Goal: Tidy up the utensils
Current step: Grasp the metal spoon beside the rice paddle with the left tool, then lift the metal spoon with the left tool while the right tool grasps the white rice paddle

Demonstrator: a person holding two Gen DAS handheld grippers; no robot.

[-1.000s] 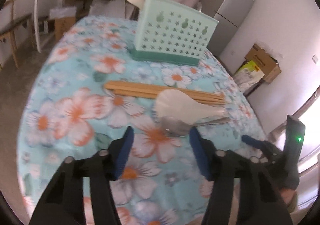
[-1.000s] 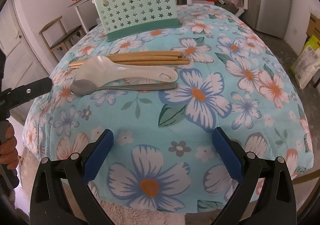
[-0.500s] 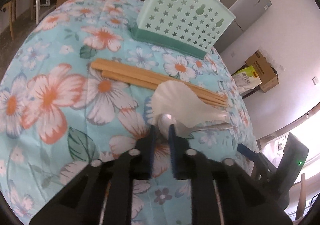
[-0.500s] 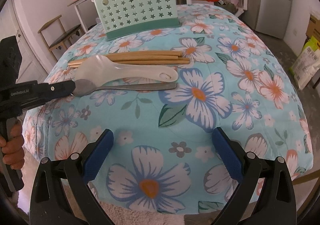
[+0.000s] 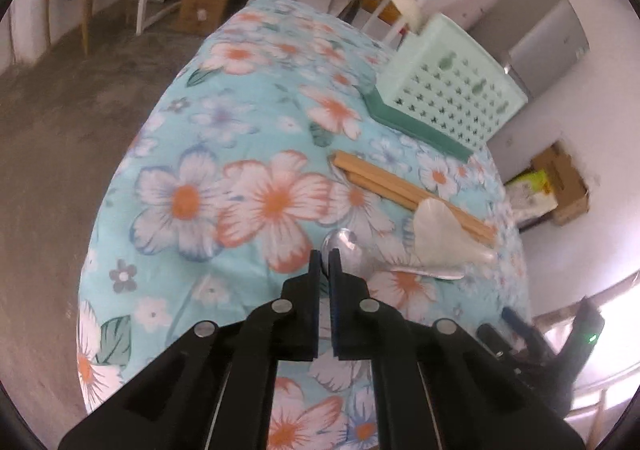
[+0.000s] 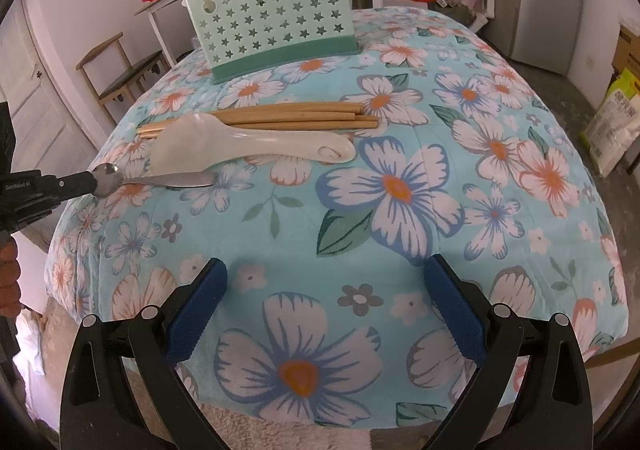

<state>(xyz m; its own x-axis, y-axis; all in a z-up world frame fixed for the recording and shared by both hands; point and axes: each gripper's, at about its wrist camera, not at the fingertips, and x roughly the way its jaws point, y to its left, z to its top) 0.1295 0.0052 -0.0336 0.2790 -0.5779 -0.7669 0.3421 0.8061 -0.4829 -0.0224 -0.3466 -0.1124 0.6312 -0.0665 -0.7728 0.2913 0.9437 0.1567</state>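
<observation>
Glossy metal spoon (image 6: 160,181), matt wooden chopsticks (image 6: 296,117), soft floral cloth (image 6: 400,210).

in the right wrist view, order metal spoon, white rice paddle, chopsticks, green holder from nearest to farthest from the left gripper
1. metal spoon: bowl pinched in the left gripper
2. white rice paddle: just behind the spoon
3. chopsticks: behind the paddle
4. green holder: far back

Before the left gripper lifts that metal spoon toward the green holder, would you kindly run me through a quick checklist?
1. Left gripper shut on the metal spoon bowl: ok.
2. Spoon handle free of the white rice paddle: not ok; the paddle overlaps it.
3. Chopsticks away from the spoon: ok, beyond the paddle.
4. Utensil holder upright: ok.
5. Free slot in the holder: cannot tell; one white utensil already stands in it.
6. Right gripper open, off the utensils: ok.
</observation>
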